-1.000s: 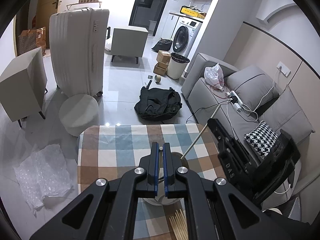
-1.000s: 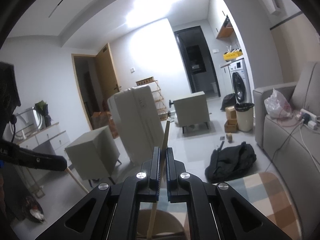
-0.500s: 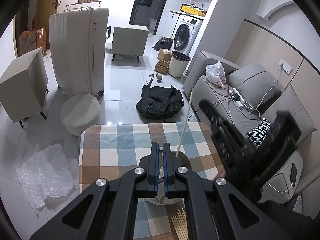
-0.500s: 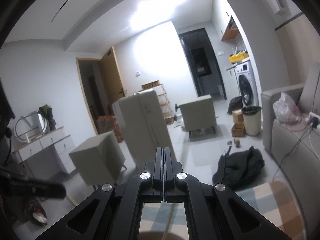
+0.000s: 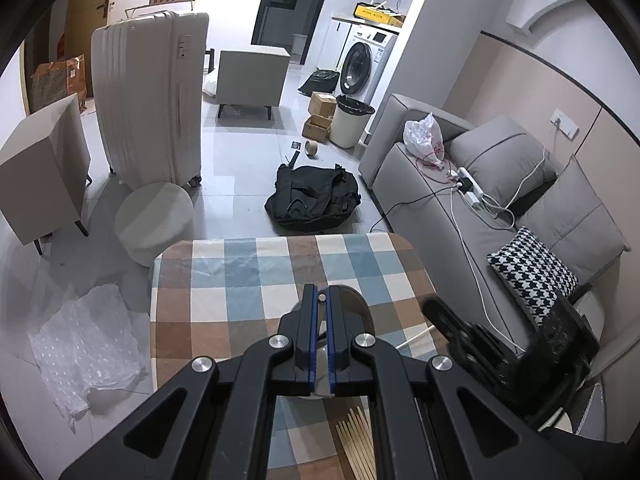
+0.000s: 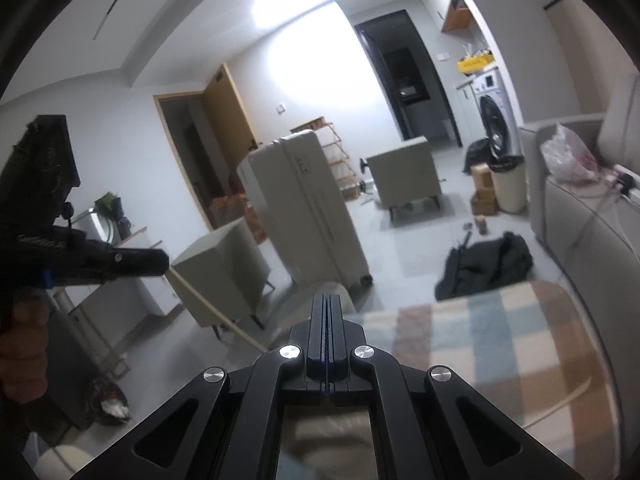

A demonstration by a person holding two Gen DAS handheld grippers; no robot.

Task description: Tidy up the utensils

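My left gripper (image 5: 321, 300) is shut on a pale chopstick, seen edge-on as a small end between its pads; in the right wrist view (image 6: 132, 266) the chopstick (image 6: 216, 314) runs from it down to the right. It hovers over a round metal holder (image 5: 356, 304) on the checked table (image 5: 240, 280). A bundle of chopsticks (image 5: 356, 446) lies at the table's near edge. One loose chopstick (image 5: 416, 336) lies beside the holder and shows in the right wrist view (image 6: 560, 402). My right gripper (image 6: 327, 304) is shut and empty, and appears at right in the left wrist view (image 5: 436, 306).
A grey sofa (image 5: 480, 200) with cables and cushions runs along the table's right side. A black bag (image 5: 312, 196), a round stool (image 5: 154, 216), a white suitcase (image 5: 148, 100) and bubble wrap (image 5: 84, 348) are on the floor beyond and left of the table.
My right gripper let go of the chopstick it held, shut empty and dropped low to the right. A chopstick now lies on the table beside the holder. The left gripper stayed put.
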